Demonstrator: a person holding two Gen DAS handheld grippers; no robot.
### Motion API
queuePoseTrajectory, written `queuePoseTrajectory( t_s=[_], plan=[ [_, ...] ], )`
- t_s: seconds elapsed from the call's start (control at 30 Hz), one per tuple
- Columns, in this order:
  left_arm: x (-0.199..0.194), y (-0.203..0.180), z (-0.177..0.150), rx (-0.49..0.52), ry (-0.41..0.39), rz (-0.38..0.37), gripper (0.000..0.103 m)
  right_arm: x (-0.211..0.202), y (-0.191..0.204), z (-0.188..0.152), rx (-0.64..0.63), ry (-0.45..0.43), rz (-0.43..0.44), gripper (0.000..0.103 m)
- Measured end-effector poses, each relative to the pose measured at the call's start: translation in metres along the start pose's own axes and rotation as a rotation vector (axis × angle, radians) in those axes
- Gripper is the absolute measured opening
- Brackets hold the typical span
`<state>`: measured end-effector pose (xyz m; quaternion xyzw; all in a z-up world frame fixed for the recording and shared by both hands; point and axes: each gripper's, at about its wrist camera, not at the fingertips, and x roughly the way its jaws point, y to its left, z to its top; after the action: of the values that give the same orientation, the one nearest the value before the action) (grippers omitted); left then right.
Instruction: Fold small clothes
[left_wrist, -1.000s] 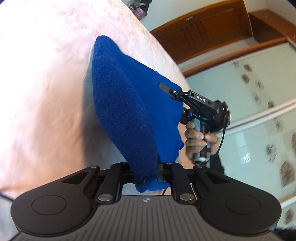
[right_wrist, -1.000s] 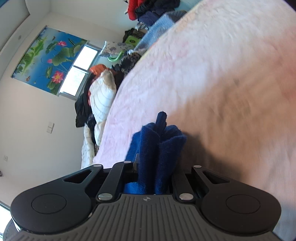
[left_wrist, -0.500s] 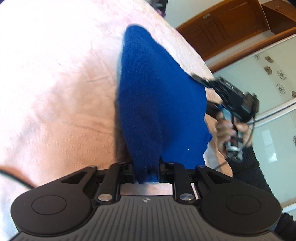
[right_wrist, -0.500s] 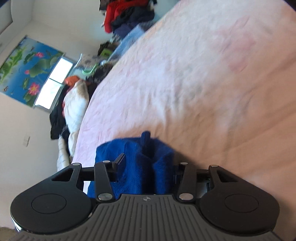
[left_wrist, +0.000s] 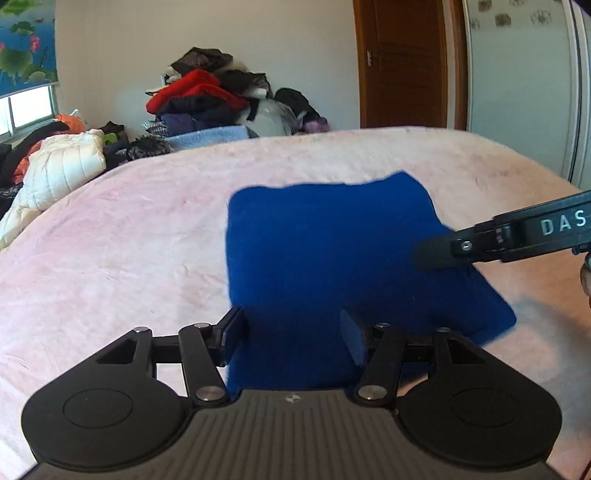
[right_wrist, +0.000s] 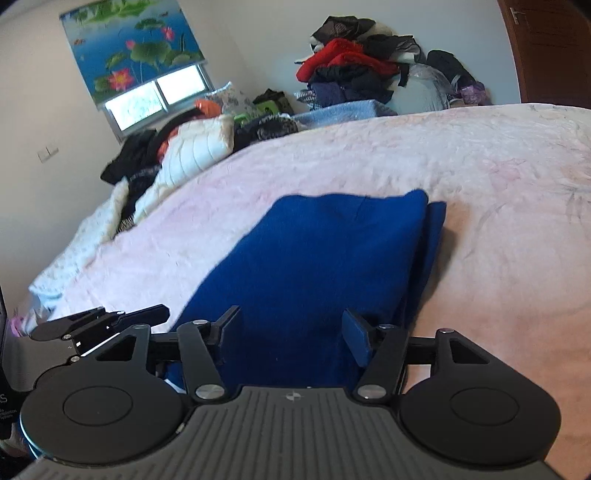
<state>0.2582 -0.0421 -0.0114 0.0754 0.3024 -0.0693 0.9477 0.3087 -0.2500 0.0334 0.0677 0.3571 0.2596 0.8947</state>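
Observation:
A folded blue knit garment (left_wrist: 332, 251) lies flat on the pink bed cover (left_wrist: 110, 236); it also shows in the right wrist view (right_wrist: 325, 258), with a second layer peeking out along its right edge. My left gripper (left_wrist: 291, 334) is open, its jaws standing apart over the garment's near edge. My right gripper (right_wrist: 291, 334) is open too, over the garment's near right part. The right gripper's finger (left_wrist: 461, 247) reaches in from the right over the cloth. The left gripper (right_wrist: 99, 321) shows at the left in the right wrist view.
A pile of clothes (left_wrist: 214, 99) stands beyond the bed's far edge. A white quilted jacket (left_wrist: 62, 166) and dark clothes lie at the bed's far left. A wooden door (left_wrist: 402, 62) and a wardrobe (left_wrist: 524, 81) are at the right.
Both grippers held the garment up, then laid it flat on the bed and opened. The views have swung level with the bed.

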Motion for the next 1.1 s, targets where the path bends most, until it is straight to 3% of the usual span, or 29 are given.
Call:
queuePoseTrajectory(
  t_s=[0.03, 0.07, 0.13, 0.2, 0.3, 0.33, 0.4, 0.47, 0.53, 0.6, 0.73, 0.87, 1.1],
  plan=[
    [0.007, -0.001, -0.007, 0.001, 0.027, 0.010, 0.057, 0.008, 0.001, -0.006, -0.018, 0.041, -0.041, 0.051],
    [0.009, 0.002, -0.014, -0.020, 0.016, 0.009, 0.058, 0.012, 0.003, -0.016, -0.026, 0.058, -0.060, 0.038],
    [0.011, 0.006, -0.018, -0.057, 0.002, -0.013, 0.058, 0.010, 0.005, -0.024, -0.080, 0.031, -0.067, 0.031],
    [0.012, 0.014, -0.015, -0.085, 0.025, -0.033, 0.059, 0.010, 0.005, -0.026, -0.087, 0.037, -0.062, 0.029],
    [0.014, 0.015, -0.016, -0.089, 0.016, -0.007, 0.073, 0.009, -0.004, -0.020, -0.013, 0.048, -0.040, 0.028],
    [0.011, 0.019, -0.016, -0.115, 0.023, -0.009, 0.073, 0.004, -0.003, -0.020, 0.011, 0.032, -0.056, 0.027],
    [-0.012, 0.023, -0.018, -0.166, 0.002, 0.004, 0.071, -0.017, 0.009, -0.028, 0.005, -0.016, -0.109, 0.035],
    [-0.034, 0.024, -0.024, -0.203, -0.029, 0.013, 0.071, -0.038, 0.024, -0.042, -0.030, -0.074, -0.143, 0.055],
    [-0.043, 0.021, -0.034, -0.232, -0.015, 0.024, 0.072, -0.046, 0.031, -0.060, -0.029, -0.074, -0.174, 0.068],
    [-0.036, 0.012, -0.045, -0.213, 0.049, 0.046, 0.072, -0.037, 0.030, -0.078, -0.001, -0.010, -0.220, 0.067],
    [-0.038, -0.004, -0.057, -0.140, -0.015, 0.115, 0.074, -0.037, 0.043, -0.097, -0.080, -0.041, -0.323, 0.064],
    [-0.036, 0.004, -0.057, -0.189, 0.003, 0.108, 0.083, -0.040, 0.039, -0.097, -0.046, -0.037, -0.338, 0.069],
    [-0.040, 0.002, -0.060, -0.170, -0.007, 0.110, 0.084, -0.053, 0.046, -0.117, -0.033, -0.067, -0.472, 0.079]
  ],
)
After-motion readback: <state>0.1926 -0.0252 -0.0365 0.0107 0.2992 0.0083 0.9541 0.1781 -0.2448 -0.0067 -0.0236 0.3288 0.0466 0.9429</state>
